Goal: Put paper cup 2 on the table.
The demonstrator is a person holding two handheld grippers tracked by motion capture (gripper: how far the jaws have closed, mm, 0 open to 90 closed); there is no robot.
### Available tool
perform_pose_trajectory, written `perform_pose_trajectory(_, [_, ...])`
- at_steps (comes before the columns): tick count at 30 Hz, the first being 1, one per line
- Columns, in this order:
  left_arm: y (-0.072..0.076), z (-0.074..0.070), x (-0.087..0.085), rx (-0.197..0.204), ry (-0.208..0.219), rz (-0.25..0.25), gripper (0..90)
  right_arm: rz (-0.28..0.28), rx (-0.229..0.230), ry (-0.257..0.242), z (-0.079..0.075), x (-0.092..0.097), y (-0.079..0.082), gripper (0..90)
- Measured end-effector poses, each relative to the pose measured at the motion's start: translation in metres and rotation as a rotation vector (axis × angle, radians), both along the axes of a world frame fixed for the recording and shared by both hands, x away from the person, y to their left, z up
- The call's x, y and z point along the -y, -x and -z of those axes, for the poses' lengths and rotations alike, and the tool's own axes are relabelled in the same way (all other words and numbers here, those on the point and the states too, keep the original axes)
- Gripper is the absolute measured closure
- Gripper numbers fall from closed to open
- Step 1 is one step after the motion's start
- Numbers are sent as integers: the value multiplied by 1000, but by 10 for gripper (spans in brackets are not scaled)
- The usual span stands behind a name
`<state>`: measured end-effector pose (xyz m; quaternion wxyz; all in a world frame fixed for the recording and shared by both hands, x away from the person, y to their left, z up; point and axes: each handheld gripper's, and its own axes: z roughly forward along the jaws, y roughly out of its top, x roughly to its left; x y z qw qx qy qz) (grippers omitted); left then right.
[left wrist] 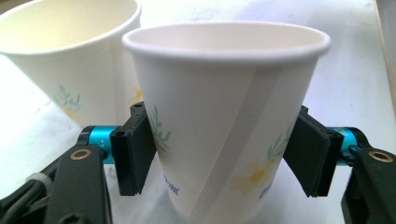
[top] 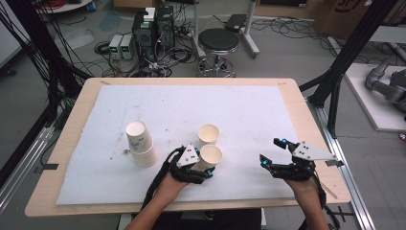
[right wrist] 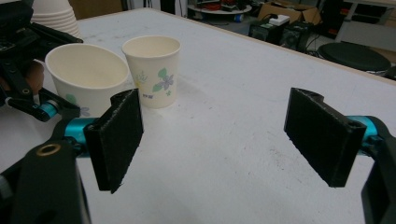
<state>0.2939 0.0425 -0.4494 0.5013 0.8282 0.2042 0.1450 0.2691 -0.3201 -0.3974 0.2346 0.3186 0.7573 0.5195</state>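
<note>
White padded table (top: 143, 103), left claw (left wrist: 224, 158) clamped on paper cup (left wrist: 224, 116), right claw (right wrist: 224, 140) spread wide, holding nothing

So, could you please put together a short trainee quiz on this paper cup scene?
1. True or false: the left tongs are closed on a paper cup.
2. Which describes the right tongs? A: open with nothing between the pads; B: gripping a cup; C: pressing the stack of cups.
3. Fill in: just beyond the gripped cup stands a second single ____ on the white mat.

Key: 1 true; 2 A; 3 cup.
</note>
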Motion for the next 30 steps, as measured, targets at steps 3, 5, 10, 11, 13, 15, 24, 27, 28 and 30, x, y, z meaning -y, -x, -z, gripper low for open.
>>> perform_pose_trajectory(3, [2, 0, -4, -11, -13, -1, 315, 0, -1, -1, 0, 0, 0, 204])
perform_pose_trajectory(5, [3, 0, -6, -14, -19, -1, 315, -1, -1, -2, 0, 0, 0, 204])
perform_pose_trajectory(10, [3, 1, -10, -31, -18, -2, 312, -5, -7, -1, 0, -1, 0, 204])
perform_pose_trajectory(11, [3, 2, -10, -34, -14, -5, 310, -6, -7, 2, 0, -1, 0, 204])
perform_pose_trajectory(13, [3, 2, -10, -35, -16, -4, 302, -7, -13, -1, 1, -2, 0, 204])
perform_pose_trajectory(15, [3, 2, -10, -36, -13, 1, 281, -9, -11, 3, 1, -2, 0, 204])
perform_pose_trajectory(24, [10, -3, -27, -43, 80, 14, 174, -13, -20, 9, 4, -2, -1, 204])
perform_pose_trajectory(27, [14, -8, -34, -24, 104, 12, 174, -13, -21, 10, 4, -3, -1, 204])
perform_pose_trajectory(28, [15, -11, -37, -20, 111, 12, 174, -15, -20, 12, 3, -2, -1, 204])
perform_pose_trajectory(30, [17, -15, -42, -10, 129, 7, 174, -13, -21, 9, 3, -3, 0, 204])
